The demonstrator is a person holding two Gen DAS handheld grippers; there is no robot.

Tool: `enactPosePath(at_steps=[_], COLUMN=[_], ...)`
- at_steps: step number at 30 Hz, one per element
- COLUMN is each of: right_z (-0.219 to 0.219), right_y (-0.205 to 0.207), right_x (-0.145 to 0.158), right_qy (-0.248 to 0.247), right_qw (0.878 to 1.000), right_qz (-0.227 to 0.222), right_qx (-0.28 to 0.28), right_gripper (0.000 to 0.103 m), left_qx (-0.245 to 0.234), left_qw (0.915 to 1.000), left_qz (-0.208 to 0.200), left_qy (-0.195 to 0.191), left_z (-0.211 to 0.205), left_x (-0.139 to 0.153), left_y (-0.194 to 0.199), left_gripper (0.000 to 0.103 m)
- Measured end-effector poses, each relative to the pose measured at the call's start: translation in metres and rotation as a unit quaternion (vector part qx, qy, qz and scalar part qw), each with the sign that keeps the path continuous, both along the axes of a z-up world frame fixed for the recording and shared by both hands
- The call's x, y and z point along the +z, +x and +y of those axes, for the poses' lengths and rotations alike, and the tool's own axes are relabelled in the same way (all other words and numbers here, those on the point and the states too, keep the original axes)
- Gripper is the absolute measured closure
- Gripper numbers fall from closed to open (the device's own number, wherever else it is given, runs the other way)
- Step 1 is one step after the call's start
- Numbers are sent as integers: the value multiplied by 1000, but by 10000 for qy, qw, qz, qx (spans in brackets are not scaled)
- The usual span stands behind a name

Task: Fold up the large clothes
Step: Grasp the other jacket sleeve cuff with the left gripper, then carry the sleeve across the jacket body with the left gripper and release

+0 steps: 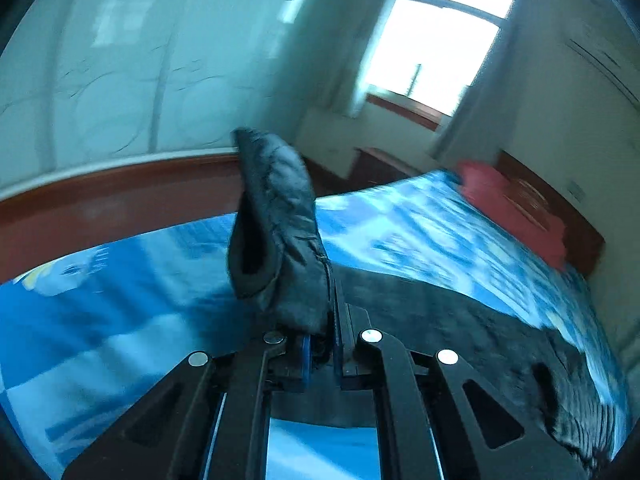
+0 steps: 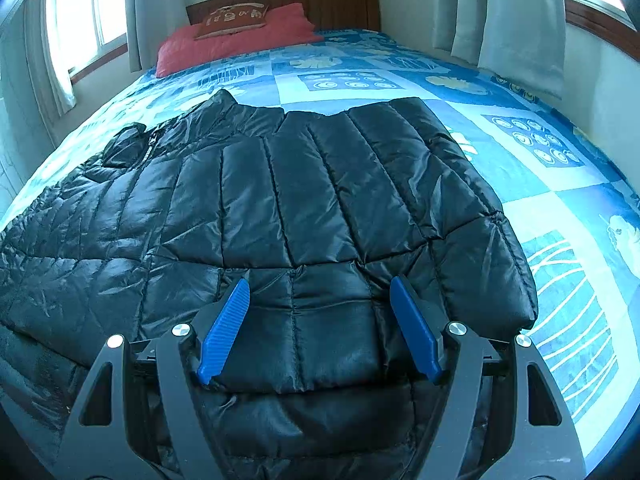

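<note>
Two claws on one black puffer jacket (image 2: 280, 200).
My left claw (image 1: 320, 344) pinches its sleeve (image 1: 280, 232); my right claw (image 2: 320, 320) rests wide apart on the jacket.

Glossy quilted jacket (image 2: 280, 200) on matt printed cotton bedspread (image 2: 520, 184)

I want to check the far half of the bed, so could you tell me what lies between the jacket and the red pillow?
Only bare blue patterned bedspread lies between the black puffer jacket and the red pillow, as the right wrist view shows.
</note>
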State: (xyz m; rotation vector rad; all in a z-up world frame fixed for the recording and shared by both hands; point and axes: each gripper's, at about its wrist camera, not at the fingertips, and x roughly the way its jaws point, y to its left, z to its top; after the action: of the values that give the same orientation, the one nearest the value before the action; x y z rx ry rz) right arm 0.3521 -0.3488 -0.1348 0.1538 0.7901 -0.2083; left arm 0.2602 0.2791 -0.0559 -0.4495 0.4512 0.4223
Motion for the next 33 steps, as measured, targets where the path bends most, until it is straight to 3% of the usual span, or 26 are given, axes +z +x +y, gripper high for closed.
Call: enactPosePath(at_steps=[5, 9, 16, 20, 23, 25, 27, 29, 33], right_z=[0, 1, 1, 3, 4, 6, 6, 6, 11], right_y=[0, 0, 0, -1, -1, -1, -1, -1, -6], right_x=[-1, -1, -2, -2, -2, -2, -1, -1, 7], right_qy=[77, 97, 146, 161, 173, 163, 162, 163, 46], right_qw=[10000, 9999, 9999, 9999, 9998, 9998, 9999, 9999, 9999], right_qz=[-16, -20, -44, -49, -54, -51, -47, -47, -105], right_qx=[-21, -23, 3, 18, 29, 29, 30, 28, -15], right_gripper=[30, 30, 28, 26, 24, 24, 24, 24, 24], left_qx=[-896, -1571, -2624, -3129, -3285, -3335, -3364, -3409, -3472], left_qw=[9947, 9858, 9622, 9448, 9365, 9314, 9281, 9274, 9296], left_qz=[-33, 32, 226, 511, 773, 976, 1100, 1049, 833], left_qy=[512, 588, 686, 827, 948, 1082, 1155, 1126, 913], left_z=[-92, -161, -275, -328, -355, -372, -376, -375, -355], left_x=[15, 16, 5, -16, -35, -43, -46, -42, -27], left_y=[37, 63, 94, 101, 103, 100, 92, 81, 62], left_gripper=[96, 96, 96, 95, 88, 72, 65, 61, 42])
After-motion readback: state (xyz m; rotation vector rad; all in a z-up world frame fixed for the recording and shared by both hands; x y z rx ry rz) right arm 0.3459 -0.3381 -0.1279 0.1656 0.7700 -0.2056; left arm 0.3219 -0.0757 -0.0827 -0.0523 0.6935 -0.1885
